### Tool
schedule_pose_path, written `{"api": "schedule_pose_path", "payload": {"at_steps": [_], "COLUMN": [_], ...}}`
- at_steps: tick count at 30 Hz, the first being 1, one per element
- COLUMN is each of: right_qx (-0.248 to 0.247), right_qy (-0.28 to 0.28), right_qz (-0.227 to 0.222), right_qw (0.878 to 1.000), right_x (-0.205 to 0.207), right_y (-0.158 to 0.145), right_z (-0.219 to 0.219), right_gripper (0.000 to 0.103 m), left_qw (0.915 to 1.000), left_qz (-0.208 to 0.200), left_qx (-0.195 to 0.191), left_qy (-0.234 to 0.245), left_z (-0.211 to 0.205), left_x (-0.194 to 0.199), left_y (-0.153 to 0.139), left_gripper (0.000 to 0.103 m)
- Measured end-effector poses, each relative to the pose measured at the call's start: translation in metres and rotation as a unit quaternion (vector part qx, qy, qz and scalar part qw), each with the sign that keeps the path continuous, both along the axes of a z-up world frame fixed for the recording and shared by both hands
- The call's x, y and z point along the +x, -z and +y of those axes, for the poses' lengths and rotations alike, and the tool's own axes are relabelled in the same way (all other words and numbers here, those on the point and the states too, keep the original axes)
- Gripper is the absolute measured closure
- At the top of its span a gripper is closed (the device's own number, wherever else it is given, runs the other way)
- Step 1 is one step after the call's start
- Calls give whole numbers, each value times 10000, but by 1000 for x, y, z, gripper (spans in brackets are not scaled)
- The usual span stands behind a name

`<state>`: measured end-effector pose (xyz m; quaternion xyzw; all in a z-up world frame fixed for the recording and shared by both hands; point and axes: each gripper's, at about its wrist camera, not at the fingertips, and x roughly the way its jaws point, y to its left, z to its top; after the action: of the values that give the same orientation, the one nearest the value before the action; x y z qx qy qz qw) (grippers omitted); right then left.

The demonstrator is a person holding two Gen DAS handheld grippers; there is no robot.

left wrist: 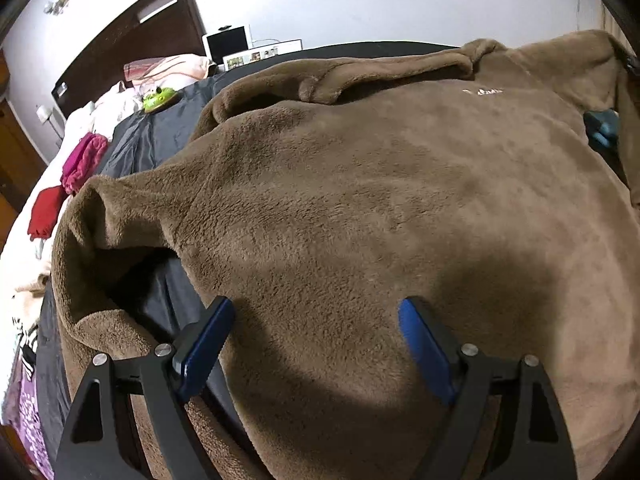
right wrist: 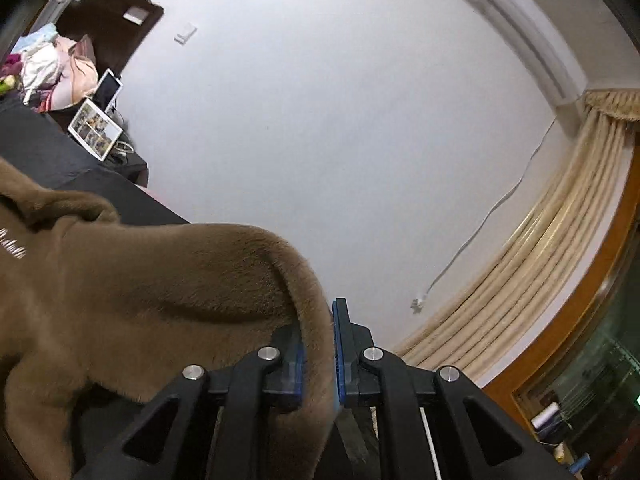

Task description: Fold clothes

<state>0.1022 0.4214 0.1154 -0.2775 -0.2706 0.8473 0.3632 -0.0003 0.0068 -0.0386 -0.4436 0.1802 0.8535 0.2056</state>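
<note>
— Tongs first: how does the left gripper (left wrist: 316, 316) stand?

— Jaws wide apart, nothing pinched. Its blue pads (left wrist: 204, 344) hang just over the near edge of the brown fleece top (left wrist: 360, 200), angled down at it. I cannot tell whether the tips touch the pile.

— And the right gripper (right wrist: 320, 344)?

— Clamped on a fold of the same brown fleece top (right wrist: 140, 300). The fabric runs up between the two blue pads (right wrist: 339, 352), arches over the left one and drapes away to the left of that view. Behind it you see mostly white wall (right wrist: 320, 120) and cream curtains (right wrist: 540, 260), so the gripper points close to level.

— Where does the top lie?

— Spread across a dark sheet (left wrist: 160, 136) on the bed, filling most of the left wrist view. One sleeve curls round on the left side, its cuff near the left pad. Small white lettering (left wrist: 484, 91) sits on the chest toward the far right, and the far edge is rolled into a ridge.

— Anything else on the bed?

— A red cloth (left wrist: 46, 212) and a pink cloth (left wrist: 84, 160) at the left, a green toy (left wrist: 160, 98) farther back by the pillows (left wrist: 168, 68), and a dark headboard (left wrist: 128, 36) behind them
</note>
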Motion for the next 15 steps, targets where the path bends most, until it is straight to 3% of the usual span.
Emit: {"api": "schedule_pose_path", "payload": {"at_steps": [2,4,5,6,7,9,12,13,15], "right_qx": [-234,-567,-724,-907,-1099,-1617,-2470,-2732,-3363], "right_qy": [151,365,451,492,516,347,-336,-608,-1428], "right_qz": [-256,-494,-497,-408,-316,-93,53,67,-46], "right_qw": [9993,9965,9951,9938,9921,9862,9684,9600,9309], "right_x": [-20,-38,-41,-39,-37,-23,6,16,38], "right_y": [10,21,25,27,28,25,18,16,15], "right_z": [16,35,43,48,54,57,42,35,13], "right_gripper": [91,76,54,22,14,14,14,14,14], "left_qw": [10000,9999,9998,9996,9994,9995,9997,9997,9996], "left_qz": [35,84,148,241,296,269,195,171,197], "left_qx": [-4,-16,-45,-91,-108,-83,-37,-21,-86], "left_qy": [-60,-114,-125,-124,-124,-138,-164,-173,-172], "left_z": [-4,-7,-8,-9,-10,-12,-14,-15,-13], "left_x": [0,0,0,1,2,1,-3,-4,-3], "left_y": [1,3,3,4,4,5,5,5,4], "left_gripper": [11,9,7,5,5,5,4,4,4]}}
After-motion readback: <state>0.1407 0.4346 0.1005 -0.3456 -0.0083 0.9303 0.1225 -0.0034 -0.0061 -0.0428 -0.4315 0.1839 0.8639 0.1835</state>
